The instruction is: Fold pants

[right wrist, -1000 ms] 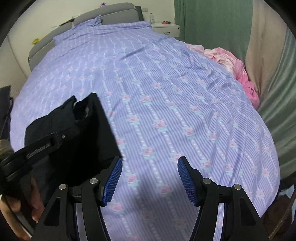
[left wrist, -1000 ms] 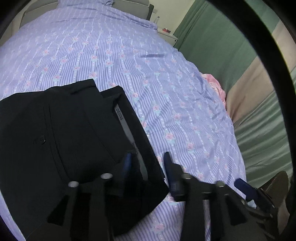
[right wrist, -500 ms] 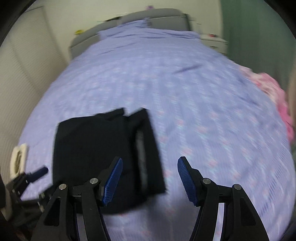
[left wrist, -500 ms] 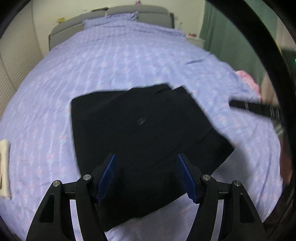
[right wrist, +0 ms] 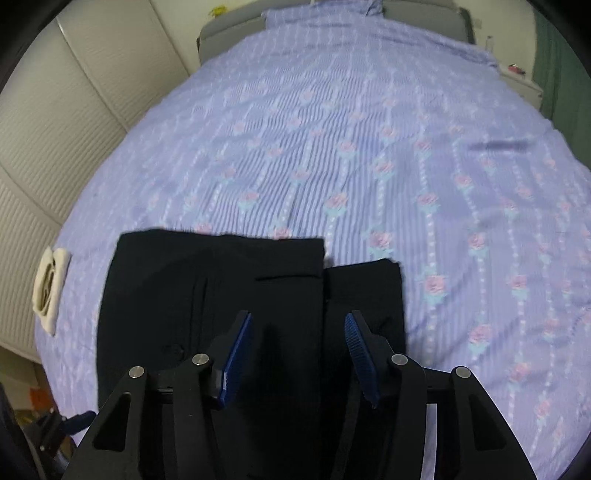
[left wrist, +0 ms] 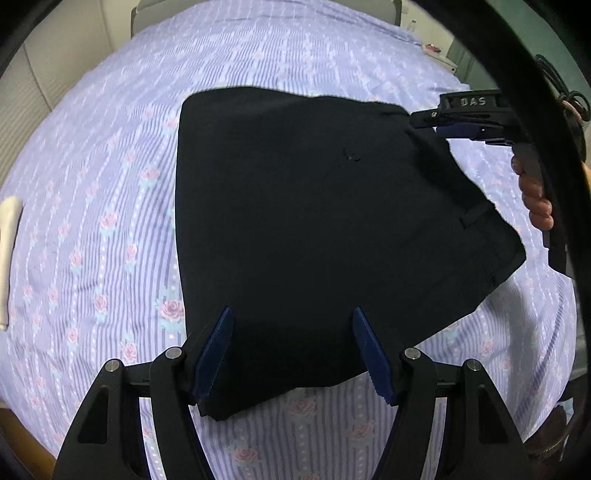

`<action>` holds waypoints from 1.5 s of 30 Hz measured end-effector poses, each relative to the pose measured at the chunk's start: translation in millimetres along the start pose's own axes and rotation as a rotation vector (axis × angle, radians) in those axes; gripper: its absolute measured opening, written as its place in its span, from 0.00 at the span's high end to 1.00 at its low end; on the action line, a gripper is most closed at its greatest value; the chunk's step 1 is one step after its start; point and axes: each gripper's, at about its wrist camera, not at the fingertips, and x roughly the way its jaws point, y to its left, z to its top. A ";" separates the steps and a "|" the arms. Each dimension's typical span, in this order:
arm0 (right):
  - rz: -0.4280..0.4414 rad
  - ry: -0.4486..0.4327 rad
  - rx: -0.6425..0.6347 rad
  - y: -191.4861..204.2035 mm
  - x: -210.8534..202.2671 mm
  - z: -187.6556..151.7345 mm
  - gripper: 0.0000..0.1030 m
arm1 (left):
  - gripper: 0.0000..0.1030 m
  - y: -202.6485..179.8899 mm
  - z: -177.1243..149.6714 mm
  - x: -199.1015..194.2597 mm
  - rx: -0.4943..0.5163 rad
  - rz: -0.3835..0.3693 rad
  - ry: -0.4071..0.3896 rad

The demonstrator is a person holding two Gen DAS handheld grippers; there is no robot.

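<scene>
The black pants (left wrist: 314, 221) lie folded in a flat block on the purple flowered bedspread (left wrist: 110, 184). My left gripper (left wrist: 291, 328) is open and empty, hovering over the near edge of the pants. In the left wrist view the right gripper (left wrist: 461, 127) shows at the pants' far right corner, held in a hand. In the right wrist view the pants (right wrist: 207, 288) lie just ahead. My right gripper (right wrist: 297, 325) is open and empty above them, over the seam between two folded layers.
A folded cream cloth (right wrist: 50, 288) lies at the bed's left edge, also in the left wrist view (left wrist: 9, 251). A grey headboard (right wrist: 229, 26) is at the far end. White wardrobe doors (right wrist: 74, 92) stand on the left, a nightstand (right wrist: 521, 79) and green curtain on the right.
Both grippers have swung round and now look down on the folded pants from closer. The left gripper has let go of the pants and opened wide.
</scene>
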 end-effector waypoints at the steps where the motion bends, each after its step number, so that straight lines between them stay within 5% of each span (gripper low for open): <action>1: -0.002 0.008 -0.008 -0.3 4.6 0.0 0.48 | 0.35 1.5 -0.3 2.2 -0.001 0.006 0.003; 6: -0.002 0.046 0.002 -4.6 25.0 0.0 0.51 | 0.32 -4.0 5.1 9.4 0.001 0.018 0.012; 9: 0.015 0.058 0.014 -5.1 25.3 -0.4 0.70 | 0.30 -4.9 10.1 17.4 -0.013 0.018 0.027; 10: 0.006 0.053 0.003 -4.0 22.9 -0.5 0.88 | 0.30 -5.2 9.8 20.4 -0.016 0.018 0.030; 11: 0.005 0.049 0.006 -4.2 18.1 0.5 0.92 | 0.30 -5.5 9.3 22.3 -0.018 0.018 0.031; 16: 0.072 -0.043 0.069 -5.6 -23.8 0.0 0.96 | 0.30 -8.6 10.0 25.4 -0.019 0.011 0.042; 21: 0.001 -0.121 0.034 -10.0 -63.1 -6.1 0.96 | 0.30 -19.0 16.0 16.3 -0.048 -0.049 0.037; 30: -0.108 -0.020 0.094 -58.8 -11.6 -13.6 0.96 | 0.27 -48.7 15.6 34.3 -0.051 -0.045 0.061; 33: -0.124 -0.013 0.093 -62.7 -5.9 -15.7 0.93 | 0.26 -52.6 15.0 35.4 -0.049 -0.030 0.061; 38: -0.182 -0.107 0.129 -58.8 -46.6 -31.9 0.54 | 0.26 -55.8 14.7 23.4 -0.038 -0.036 0.045; 45: -0.054 -0.098 0.199 -62.5 -63.3 -78.4 0.24 | 0.26 -57.1 11.6 -8.4 0.014 0.030 -0.043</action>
